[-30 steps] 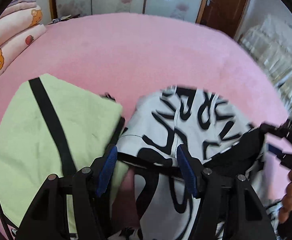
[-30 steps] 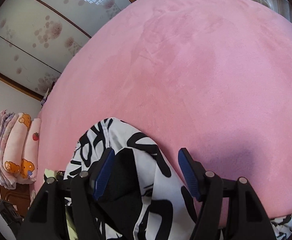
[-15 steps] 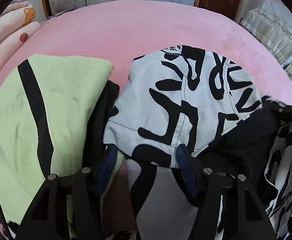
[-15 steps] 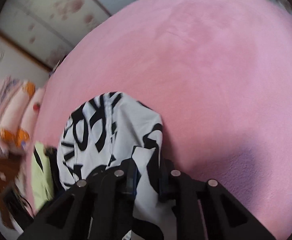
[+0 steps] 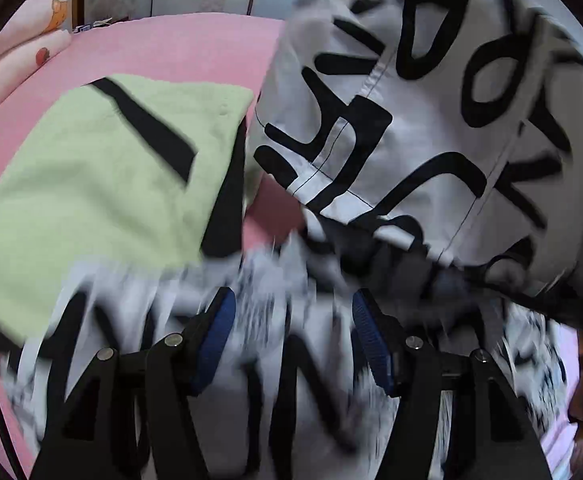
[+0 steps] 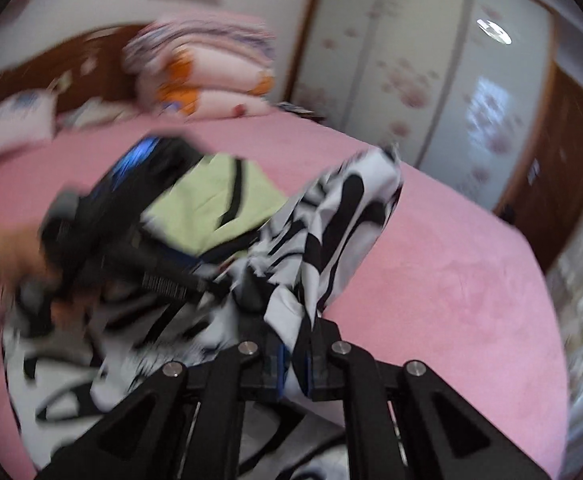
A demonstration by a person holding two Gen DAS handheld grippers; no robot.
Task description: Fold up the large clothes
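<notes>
A black-and-white printed garment [image 6: 331,232] rises off the pink bed [image 6: 451,272], pinched at a bunched edge by the right hand-held gripper [image 6: 297,360], whose jaws are clenched on the cloth. The left hand-held gripper [image 5: 291,332] hangs over the lower part of the same garment with its blue pads [image 5: 219,328] spread wide and nothing between them.

The fabric looks light and limp: it drapes, twists and sags from a single pinch, so it will likely collapse unless taken at two well-separated points along a hem or seam. The stitched seam lines [image 5: 347,128] crossing the print seem the firmest places to grip.

The left wrist view shows the lifted panel from beneath, filling the right of the frame, and a folded pale-green garment with a black stripe [image 5: 103,176] lying on the bed just beside it. The right wrist view alone shows the clamp itself, the left tool and the hand [image 6: 7,252] carrying it, a stack of pink bedding [image 6: 207,76] at the headboard and the wardrobe doors [image 6: 411,80] beyond. Both views are heavily motion-blurred low down.
</notes>
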